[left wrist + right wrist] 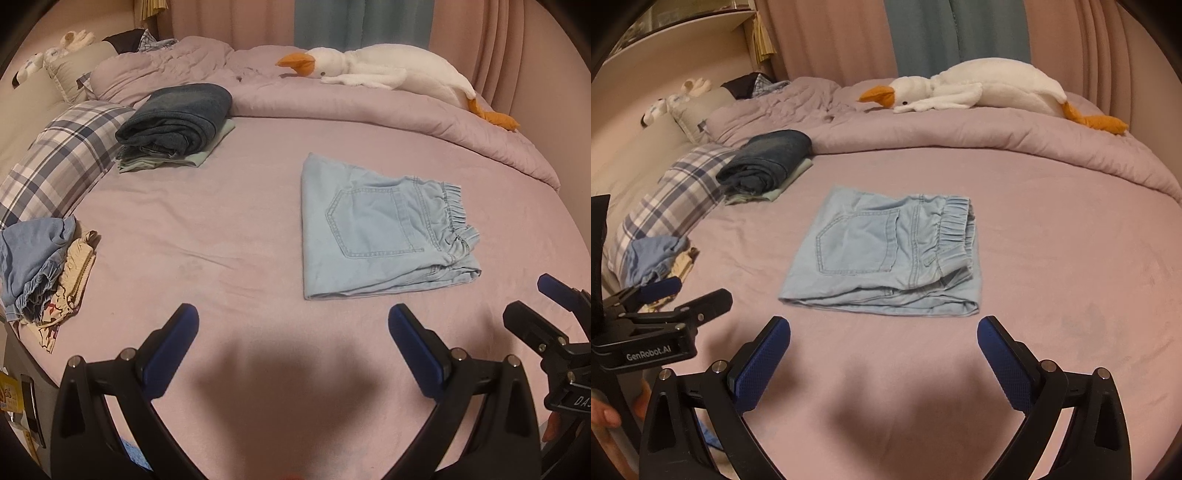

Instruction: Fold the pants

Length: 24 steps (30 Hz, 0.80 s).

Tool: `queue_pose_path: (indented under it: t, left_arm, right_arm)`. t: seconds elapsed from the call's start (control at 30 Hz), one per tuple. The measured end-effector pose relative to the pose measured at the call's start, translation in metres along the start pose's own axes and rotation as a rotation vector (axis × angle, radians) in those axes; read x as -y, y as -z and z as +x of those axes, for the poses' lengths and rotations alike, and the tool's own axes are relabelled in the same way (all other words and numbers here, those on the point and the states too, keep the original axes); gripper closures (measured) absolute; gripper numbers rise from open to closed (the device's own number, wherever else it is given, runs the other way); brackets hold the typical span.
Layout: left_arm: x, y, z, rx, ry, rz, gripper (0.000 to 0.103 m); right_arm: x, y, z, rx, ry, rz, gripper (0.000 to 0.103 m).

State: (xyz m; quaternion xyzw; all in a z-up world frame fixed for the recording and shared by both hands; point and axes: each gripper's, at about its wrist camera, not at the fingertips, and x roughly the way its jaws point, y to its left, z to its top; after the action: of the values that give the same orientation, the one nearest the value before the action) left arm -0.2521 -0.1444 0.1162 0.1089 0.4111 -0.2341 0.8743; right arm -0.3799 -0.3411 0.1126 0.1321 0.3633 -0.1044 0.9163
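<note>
Near the middle of the bed point(1052, 258), a pair of light-blue pants point(886, 254) lay folded into a compact rectangle, back pocket up, elastic waistband bunched toward the right edge and the stacked layers showing along the near side. Both tools hung back from it over bare sheet: the left hand-held gripper point(293, 325) stood wide open and held nothing, and the right hand-held gripper point(884, 336) was likewise spread wide and empty, just short of the near fold. By the look of it the folding itself was finished or nearly so, and what remained was likely a tidy-up or a transfer to the pile of folded clothes point(177, 125) toward the far left corner, beside the plaid pillow point(62, 162). To do that well, each gripper should pinch all layers at the two near corners together, lifting evenly so the loose waistband side would not slide open or sag.
</note>
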Motion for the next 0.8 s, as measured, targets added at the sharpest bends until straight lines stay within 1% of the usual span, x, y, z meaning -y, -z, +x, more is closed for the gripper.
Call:
queue_pose_path:
  t: [0.8]
  left_arm:
    - [0.0034,-0.0031,-0.0008,-0.002,0.011,0.014,0.0]
  right_arm:
    - [0.0018,-0.0049,0.0002,0.005,-0.003,-0.006,0.002]
